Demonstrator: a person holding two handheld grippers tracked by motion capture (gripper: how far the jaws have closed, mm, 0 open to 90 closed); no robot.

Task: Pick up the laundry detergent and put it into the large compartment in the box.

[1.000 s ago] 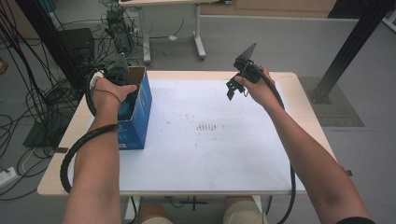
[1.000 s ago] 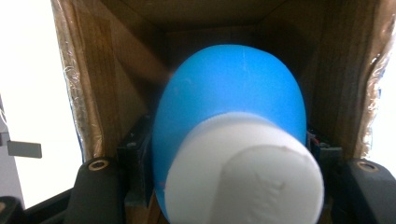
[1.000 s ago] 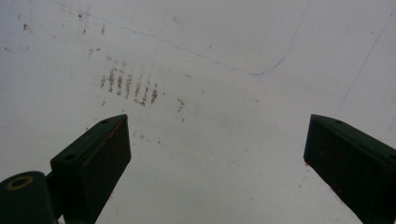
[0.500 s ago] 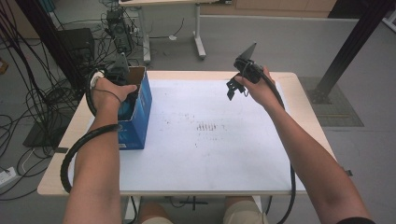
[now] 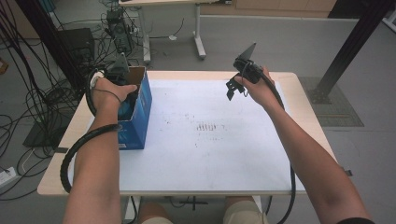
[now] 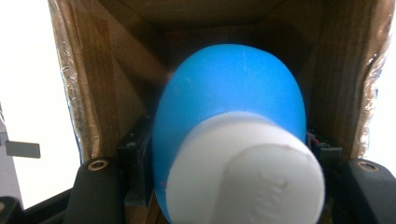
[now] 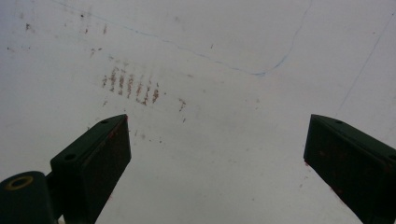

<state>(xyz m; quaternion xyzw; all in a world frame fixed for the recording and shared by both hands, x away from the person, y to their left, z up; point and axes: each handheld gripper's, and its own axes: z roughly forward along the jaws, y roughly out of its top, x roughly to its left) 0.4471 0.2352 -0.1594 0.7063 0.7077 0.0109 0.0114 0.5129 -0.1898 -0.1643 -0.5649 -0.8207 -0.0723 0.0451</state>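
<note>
An open blue cardboard box [image 5: 140,114] stands at the table's left edge. My left gripper [image 5: 127,95] reaches down into it, under the person's hand. In the left gripper view the left gripper [image 6: 233,186] has its jaws against both sides of a blue bottle [image 6: 229,98] with a white cap [image 6: 247,172], inside the box's brown walls [image 6: 102,93]. My right gripper [image 5: 233,88] hangs above the far middle of the table, pointing down. In its own view the right gripper [image 7: 215,154] is open wide with nothing between its fingers [image 7: 100,154].
A white sheet [image 5: 210,154] with small brown marks [image 5: 208,126] covers the wooden table [image 5: 299,88]. Cables [image 5: 28,107] and equipment lie on the floor to the left. A black post [image 5: 350,46] stands at the far right.
</note>
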